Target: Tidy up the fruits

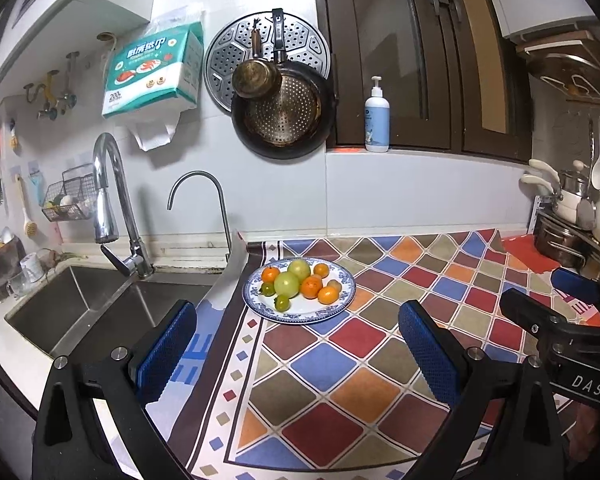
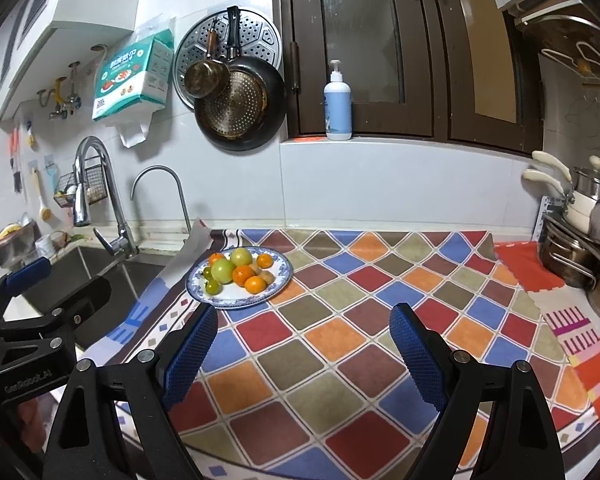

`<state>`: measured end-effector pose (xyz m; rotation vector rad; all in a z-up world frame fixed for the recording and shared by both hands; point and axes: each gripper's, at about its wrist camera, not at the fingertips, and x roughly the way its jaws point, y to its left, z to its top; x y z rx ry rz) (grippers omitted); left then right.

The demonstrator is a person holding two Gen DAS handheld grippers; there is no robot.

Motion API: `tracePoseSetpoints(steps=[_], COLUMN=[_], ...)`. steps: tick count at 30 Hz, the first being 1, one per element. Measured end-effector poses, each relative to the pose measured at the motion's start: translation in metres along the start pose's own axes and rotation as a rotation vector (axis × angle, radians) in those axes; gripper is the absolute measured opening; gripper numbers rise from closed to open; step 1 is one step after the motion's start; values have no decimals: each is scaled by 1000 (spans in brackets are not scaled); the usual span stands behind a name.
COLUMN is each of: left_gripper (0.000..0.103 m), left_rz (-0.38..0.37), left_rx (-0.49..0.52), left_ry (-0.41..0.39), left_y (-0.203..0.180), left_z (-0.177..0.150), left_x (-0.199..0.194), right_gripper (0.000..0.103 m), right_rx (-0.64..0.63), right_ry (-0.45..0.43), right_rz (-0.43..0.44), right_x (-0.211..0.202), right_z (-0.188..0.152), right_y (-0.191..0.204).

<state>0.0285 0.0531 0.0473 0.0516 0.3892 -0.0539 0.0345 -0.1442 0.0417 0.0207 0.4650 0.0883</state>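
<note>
Two blue-padded fingers of the left gripper (image 1: 298, 354) stood wide apart and empty in the left wrist view, the blue-rimmed white ceramic plate (image 1: 342, 280) of heaped orange and green round fruits (image 1: 298, 282) at twelve o'clock, beside the steel sink (image 1: 72, 308) at nine. In the right wrist view the right gripper (image 2: 302, 350) gaped empty too, plate at eleven o'clock. Nudging the heap could roll fruit sinkward

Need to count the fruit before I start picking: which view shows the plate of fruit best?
The left wrist view: the plate of fruit sits nearly centred ahead of the open left claw, larger, with each piece separable. In the right wrist view the plate is smaller and off to the left of the open right claw; some pieces overlap.
</note>
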Motion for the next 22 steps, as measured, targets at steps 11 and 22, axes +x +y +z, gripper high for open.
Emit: tracePoseSetpoints(steps=[11, 22], left_gripper=[103, 103], left_rz=[11, 16], left_rx=[6, 5], left_ry=[-4, -5], left_y=[-9, -12], left_z=[-8, -11], left_x=[-24, -34], right_gripper=[88, 88], right_rx=[1, -3], right_ry=[-8, -10], right_rz=[18, 23], right_x=[-22, -34], right_z=[-10, -17], right_y=[-6, -7])
